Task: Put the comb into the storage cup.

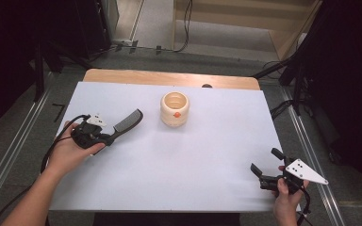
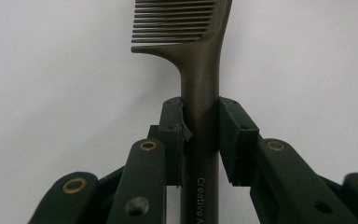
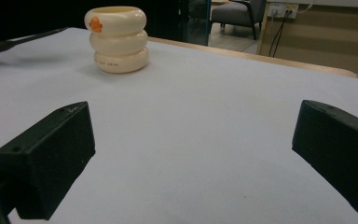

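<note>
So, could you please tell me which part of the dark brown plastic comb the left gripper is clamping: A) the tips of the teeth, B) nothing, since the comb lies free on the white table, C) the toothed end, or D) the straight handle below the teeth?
D: in the left gripper view, the left gripper pinches the dark brown plastic comb on its straight handle, with the teeth beyond.

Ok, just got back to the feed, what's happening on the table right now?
The left gripper is clamped on the handle of a dark comb, teeth end pointing toward the cream ringed cup at the middle of the white table. The right gripper sits open near the table's near right corner, holding nothing.
</note>
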A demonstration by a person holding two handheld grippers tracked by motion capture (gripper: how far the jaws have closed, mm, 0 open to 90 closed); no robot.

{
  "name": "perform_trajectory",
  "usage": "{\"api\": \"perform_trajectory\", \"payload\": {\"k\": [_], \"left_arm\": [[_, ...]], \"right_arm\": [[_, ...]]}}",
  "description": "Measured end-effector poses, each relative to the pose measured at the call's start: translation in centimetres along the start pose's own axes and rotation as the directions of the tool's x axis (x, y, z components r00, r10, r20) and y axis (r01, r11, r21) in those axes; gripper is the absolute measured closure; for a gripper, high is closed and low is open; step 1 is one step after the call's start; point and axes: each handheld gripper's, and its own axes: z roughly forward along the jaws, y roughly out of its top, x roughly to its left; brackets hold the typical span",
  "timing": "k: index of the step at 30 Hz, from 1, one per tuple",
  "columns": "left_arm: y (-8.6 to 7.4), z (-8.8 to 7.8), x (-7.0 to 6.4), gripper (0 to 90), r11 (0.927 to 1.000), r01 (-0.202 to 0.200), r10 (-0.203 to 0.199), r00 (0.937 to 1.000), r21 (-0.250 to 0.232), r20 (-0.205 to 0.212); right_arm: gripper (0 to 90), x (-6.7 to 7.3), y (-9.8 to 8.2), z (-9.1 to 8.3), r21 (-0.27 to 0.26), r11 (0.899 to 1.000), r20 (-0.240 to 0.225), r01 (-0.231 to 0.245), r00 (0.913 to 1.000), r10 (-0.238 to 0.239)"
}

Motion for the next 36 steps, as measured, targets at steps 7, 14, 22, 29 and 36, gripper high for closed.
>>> {"api": "perform_trajectory", "payload": {"k": [7, 14, 22, 29, 36], "left_arm": [[-0.4, -0.4, -1.1, 72.9, 0.9975, 0.011, -0.013, 0.9995, -0.07, -0.028], [-0.6, -0.8, -2.3, 72.9, 0.9845, 0.041, -0.049, 0.9979, -0.171, -0.042], [-0.5, -0.9, -3.9, 72.9, 0.9671, 0.049, -0.065, 0.9964, -0.25, -0.055], [-0.4, -0.6, -5.2, 72.9, 0.9498, 0.052, -0.074, 0.9954, -0.308, -0.061], [-0.6, -0.6, -6.2, 72.8, 0.9249, 0.073, -0.098, 0.994, -0.373, -0.049]], "right_arm": [[0.0, 0.6, 1.4, -0.5, -0.037, 0.999, -0.02, -0.032, 0.9993, 0.031], [0.0, 1.4, 2.2, -0.3, -0.023, 0.999, -0.033, -0.036, 0.9989, 0.035], [0.0, 2.0, 3.1, 0.4, 0.002, 1.0, -0.067, -0.026, 0.9974, 0.026], [0.0, 2.9, 4.1, 1.2, 0.011, 1.0, -0.09, -0.013, 0.9959, 0.014], [0.0, 3.2, 5.3, 2.0, 0.004, 1.0, -0.102, -0.007, 0.9948, 0.008]]}}
